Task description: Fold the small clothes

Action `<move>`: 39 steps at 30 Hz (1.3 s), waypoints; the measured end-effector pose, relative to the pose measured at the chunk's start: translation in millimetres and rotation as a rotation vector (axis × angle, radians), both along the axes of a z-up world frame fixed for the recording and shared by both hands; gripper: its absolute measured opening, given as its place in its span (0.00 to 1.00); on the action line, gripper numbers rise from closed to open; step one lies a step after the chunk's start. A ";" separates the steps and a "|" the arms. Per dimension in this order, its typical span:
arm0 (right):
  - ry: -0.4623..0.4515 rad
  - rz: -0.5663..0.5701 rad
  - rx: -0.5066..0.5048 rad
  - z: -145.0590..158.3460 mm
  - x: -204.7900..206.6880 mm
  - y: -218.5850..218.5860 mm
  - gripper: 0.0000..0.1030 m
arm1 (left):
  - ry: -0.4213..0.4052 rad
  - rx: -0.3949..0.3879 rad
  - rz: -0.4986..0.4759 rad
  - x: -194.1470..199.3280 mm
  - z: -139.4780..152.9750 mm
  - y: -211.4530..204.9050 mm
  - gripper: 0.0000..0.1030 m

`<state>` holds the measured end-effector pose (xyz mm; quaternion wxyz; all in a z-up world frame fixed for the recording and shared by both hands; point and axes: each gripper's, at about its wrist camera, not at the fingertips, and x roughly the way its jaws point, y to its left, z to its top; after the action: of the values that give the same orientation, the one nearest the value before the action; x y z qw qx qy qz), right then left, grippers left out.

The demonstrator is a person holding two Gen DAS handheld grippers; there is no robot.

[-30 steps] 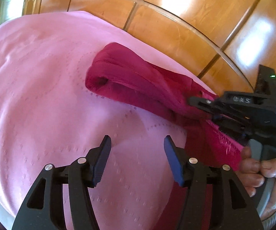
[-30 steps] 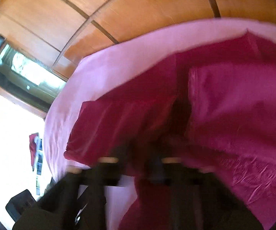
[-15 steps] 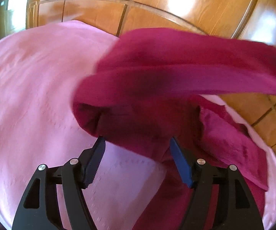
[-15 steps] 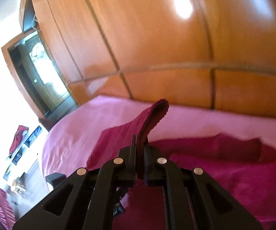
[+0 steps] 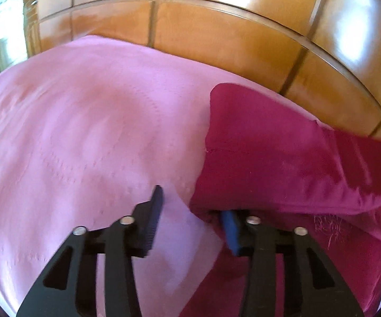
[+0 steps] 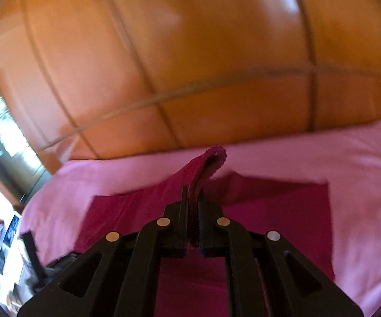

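— Where is the garment?

— The crimson garment [image 5: 269, 158] lies on the pink bedsheet [image 5: 84, 132], toward the right side of my left wrist view, in front of the glossy wooden panels [image 5: 216, 39]. A folded layer rises off the sheet there, and frayed threads show at its lower edge. From my right wrist view the same cloth [image 6: 283, 211] spreads flat across the sheet [image 6: 362, 171], with one strip pulled up toward the camera.

— What is your right gripper doing?

— My right gripper [image 6: 192, 211] is pinched narrow on that raised strip; the hem loops out above the fingertips, and the pads press it from both sides.

— And the left?

— My left gripper [image 5: 190, 211] stands wide, holding nothing. Its left finger [image 5: 153, 211] sits over bare pink sheet, while the blue-padded right finger [image 5: 230, 227] is tucked under the garment's near edge, partly covered by it.

— Anything else in view?

— A dark window frame [image 6: 2, 137] at the far left, blurred.
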<state>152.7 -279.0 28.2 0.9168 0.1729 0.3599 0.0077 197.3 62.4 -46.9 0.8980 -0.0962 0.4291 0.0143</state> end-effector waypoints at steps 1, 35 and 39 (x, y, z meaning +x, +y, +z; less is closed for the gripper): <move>0.019 -0.017 -0.001 -9.2 -3.0 -5.0 0.05 | -0.004 0.009 -0.016 -0.4 0.3 -3.3 0.30; 0.034 -0.051 -0.123 -36.4 -38.5 25.4 0.58 | -0.098 -0.031 -0.373 -21.7 15.4 -60.5 0.50; 0.136 -0.002 -0.246 -79.5 -28.1 50.2 0.62 | -0.072 0.051 -0.403 -21.6 2.4 -71.5 0.51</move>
<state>124.5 -228.8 -51.3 0.9045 0.0597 0.4194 -0.0493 175.7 -9.1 -44.6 0.8996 0.0140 0.4069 -0.1582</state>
